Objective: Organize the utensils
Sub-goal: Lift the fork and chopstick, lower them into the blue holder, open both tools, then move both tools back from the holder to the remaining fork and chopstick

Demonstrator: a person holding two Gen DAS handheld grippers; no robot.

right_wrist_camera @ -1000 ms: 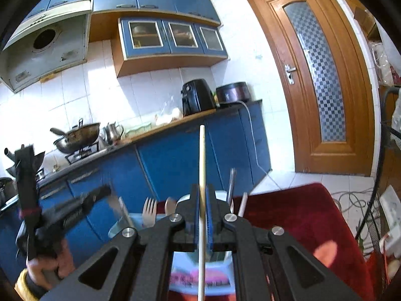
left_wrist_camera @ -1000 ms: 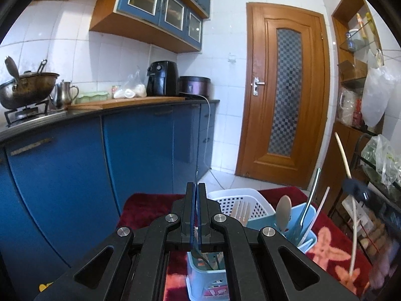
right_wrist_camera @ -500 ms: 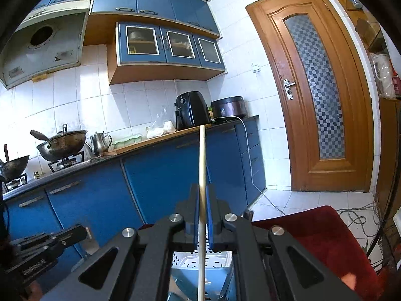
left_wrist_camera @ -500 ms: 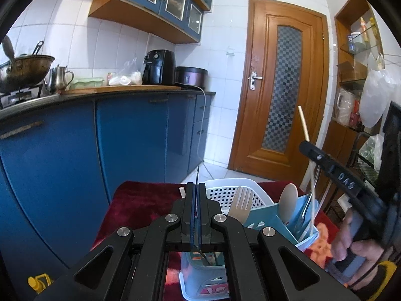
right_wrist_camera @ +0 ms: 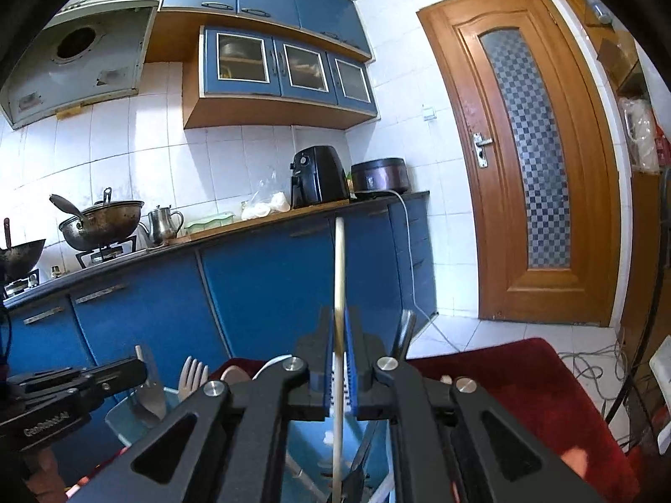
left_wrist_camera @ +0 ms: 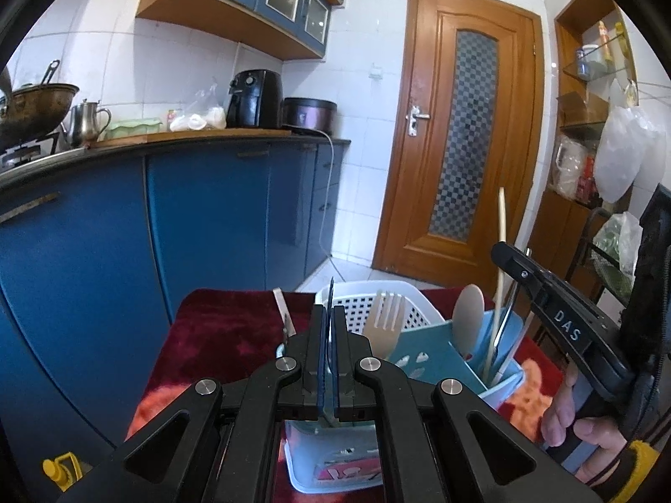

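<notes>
A light blue utensil holder point(left_wrist_camera: 423, 366) stands on the red cloth, with a wooden fork point(left_wrist_camera: 383, 322), a wooden spoon point(left_wrist_camera: 466, 320) and metal handles in it. My right gripper point(right_wrist_camera: 339, 360) is shut on a pale chopstick point(right_wrist_camera: 339, 293) that stands upright, its lower end down in the holder point(right_wrist_camera: 302, 461). The chopstick also shows in the left wrist view point(left_wrist_camera: 499, 260), beside the right gripper point(left_wrist_camera: 545, 289). My left gripper point(left_wrist_camera: 330, 348) is shut on a thin metal utensil point(left_wrist_camera: 331, 293) above the holder's near compartment. The left gripper shows at the left of the right wrist view point(right_wrist_camera: 126, 371).
A white perforated basket point(left_wrist_camera: 369, 302) stands behind the holder. The red cloth point(left_wrist_camera: 226, 327) covers the table. Blue kitchen cabinets point(left_wrist_camera: 201, 226) run along the left, a wooden door point(left_wrist_camera: 461, 134) is behind, and shelves with bags point(left_wrist_camera: 616, 155) are at the right.
The right gripper has come down with the chopstick, whose lower end now sits in the holder. The left gripper has stayed over the holder, still shut.
</notes>
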